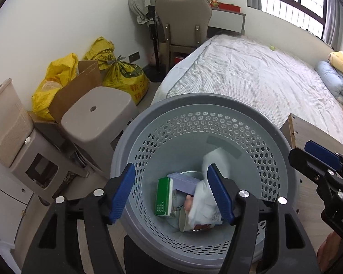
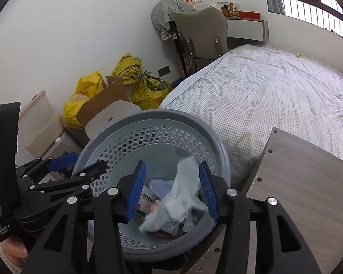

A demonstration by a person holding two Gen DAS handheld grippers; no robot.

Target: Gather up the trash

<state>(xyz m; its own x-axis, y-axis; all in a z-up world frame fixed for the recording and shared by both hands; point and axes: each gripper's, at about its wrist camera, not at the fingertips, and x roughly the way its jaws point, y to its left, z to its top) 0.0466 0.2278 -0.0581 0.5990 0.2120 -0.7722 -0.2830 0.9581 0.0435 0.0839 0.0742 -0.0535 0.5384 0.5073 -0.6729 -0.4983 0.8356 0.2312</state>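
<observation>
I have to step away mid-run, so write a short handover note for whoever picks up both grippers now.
Left gripper: open, nothing between its fingers, above the grey basket.
Right gripper: open, empty, over the same basket.
In the basket: green box, purple box, paper cup, white crumpled wrapper.
Done: those pieces are binned.
Left: these views show no further loose trash; look around the room.

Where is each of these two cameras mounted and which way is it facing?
Left wrist view: sits on the left gripper, looking steeply down into the grey perforated trash basket; its open jaws frame the green box, and the right gripper enters at the right edge.
Right wrist view: sits on the right gripper, over the same basket's right side; open jaws frame crumpled white paper, and the left gripper shows at left.
Shared: basket, bed, yellow bags, chair.
</observation>
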